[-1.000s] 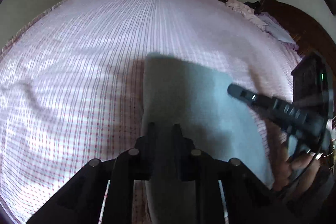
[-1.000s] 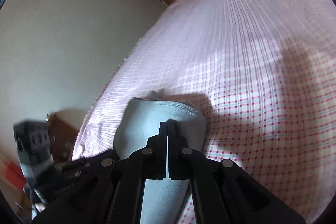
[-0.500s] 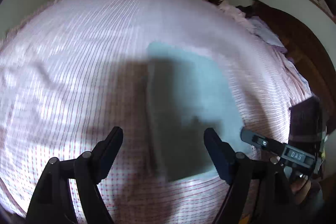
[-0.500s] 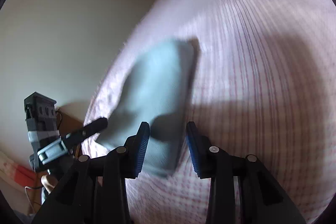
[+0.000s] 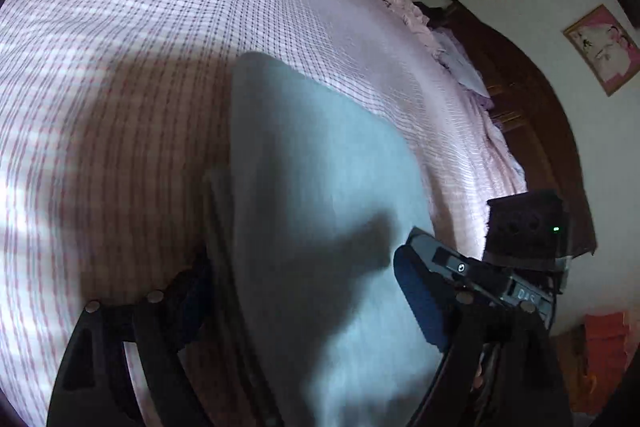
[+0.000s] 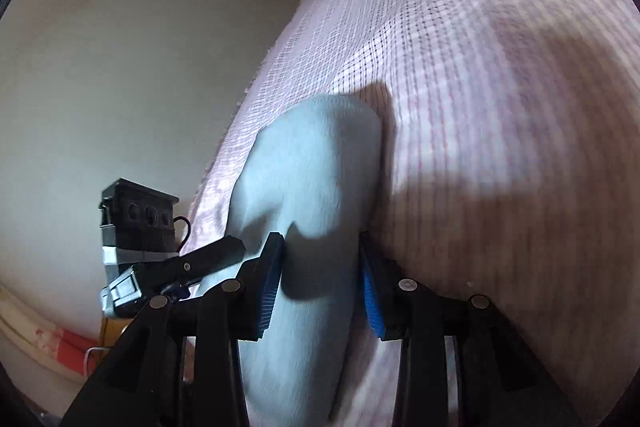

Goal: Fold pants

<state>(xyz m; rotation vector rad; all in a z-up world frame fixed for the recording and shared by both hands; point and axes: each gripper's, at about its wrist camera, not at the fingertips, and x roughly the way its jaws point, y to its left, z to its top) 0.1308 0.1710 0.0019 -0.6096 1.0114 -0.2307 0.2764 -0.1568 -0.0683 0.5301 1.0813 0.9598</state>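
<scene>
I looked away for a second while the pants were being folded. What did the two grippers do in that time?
Both let go: a second ago each gripper was shut on the grey pants; now the left gripper and right gripper are open, fingers straddling the folded cloth, seemingly nearer it than half a second ago. The pants lie folded on the checked bedspread as before.

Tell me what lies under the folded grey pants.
The folded grey pants lie on the pink checked bedsheet, which shows all around them. The sheet directly beneath is covered.
</scene>
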